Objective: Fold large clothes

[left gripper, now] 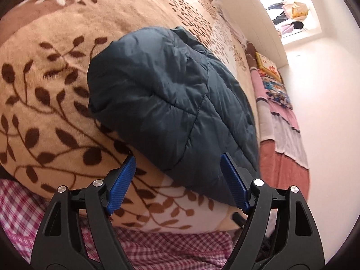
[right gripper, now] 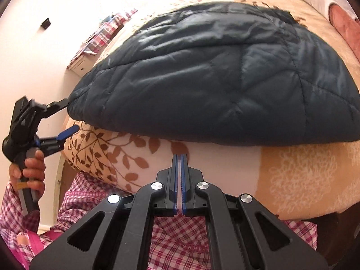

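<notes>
A dark teal quilted jacket (left gripper: pixel 166 103) lies folded in a thick bundle on a tan leaf-patterned blanket (left gripper: pixel 45 90). My left gripper (left gripper: pixel 177 160) is open, its blue pads either side of the jacket's near corner, not clamped on it. In the right wrist view the jacket (right gripper: pixel 213 74) fills the middle, and the left gripper (right gripper: pixel 67 117) sits open at its left end, one finger at the jacket's edge. My right gripper (right gripper: pixel 179 157) is shut and empty, just short of the jacket's near edge, over the blanket (right gripper: pixel 292 180).
The bed edge runs close below both grippers, with the person's pink checked clothing (right gripper: pixel 180 243) under them. Pink and striped bedding (left gripper: pixel 283 139) and colourful books (left gripper: pixel 272 78) lie along the white wall. A window sill (left gripper: pixel 290 15) holds items.
</notes>
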The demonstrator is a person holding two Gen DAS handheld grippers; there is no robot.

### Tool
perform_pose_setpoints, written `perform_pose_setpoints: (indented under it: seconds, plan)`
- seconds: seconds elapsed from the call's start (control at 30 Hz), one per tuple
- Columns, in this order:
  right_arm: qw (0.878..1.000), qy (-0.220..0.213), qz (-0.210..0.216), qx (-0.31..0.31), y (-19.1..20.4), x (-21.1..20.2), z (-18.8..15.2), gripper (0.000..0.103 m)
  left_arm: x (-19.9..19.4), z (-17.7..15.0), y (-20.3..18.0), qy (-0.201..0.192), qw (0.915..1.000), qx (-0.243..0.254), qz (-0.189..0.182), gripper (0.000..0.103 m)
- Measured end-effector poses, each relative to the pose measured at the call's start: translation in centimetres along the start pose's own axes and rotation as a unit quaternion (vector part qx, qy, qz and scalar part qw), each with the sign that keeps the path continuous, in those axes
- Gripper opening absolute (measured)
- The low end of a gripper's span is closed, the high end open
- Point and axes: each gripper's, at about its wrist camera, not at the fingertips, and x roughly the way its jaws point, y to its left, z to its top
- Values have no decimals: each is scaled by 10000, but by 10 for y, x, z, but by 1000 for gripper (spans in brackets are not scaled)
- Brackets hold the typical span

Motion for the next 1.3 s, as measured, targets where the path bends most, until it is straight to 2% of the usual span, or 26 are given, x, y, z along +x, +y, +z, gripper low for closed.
perform_pose_setpoints:
  seconds: [0.13,0.3,0.4,0.47,0.57,0.67,0.83,1.03,1.17,1.23,1.3]
  plan:
    - [9988,-450,-46,-186,9,-14,19,3,7,5,-1,0,10000,-50,55,77]
    - [9977,-556,-186,-332,13,-2,48,3,15,10,2,12,9999,-112,123,77]
    - [9981,-340,-149,-493,21,22,59,3,17,13,6,32,9998,-136,166,77]
    - [9978,-85,-285,-591,21,43,62,3,20,16,8,59,9997,-139,200,77]
    - [9975,341,-343,-520,6,77,63,0,26,20,11,90,9995,-197,228,78]
    - [9982,535,-135,-235,-8,85,67,0,34,24,11,124,9993,-250,242,78]
    - [9972,736,-77,-67,-16,92,69,0,46,27,12,42,9990,-386,227,82]
    - [9965,814,-202,-43,-15,87,74,0,49,26,10,-210,9985,-451,209,80]
    - [9964,739,-243,-329,-1,72,76,0,45,26,6,-303,9987,-290,306,78]
    - [9974,560,-48,-455,4,55,79,0,44,26,5,-313,9987,-263,312,78]
    - [9986,194,77,-484,4,33,89,0,44,26,2,-330,9986,-216,338,78]
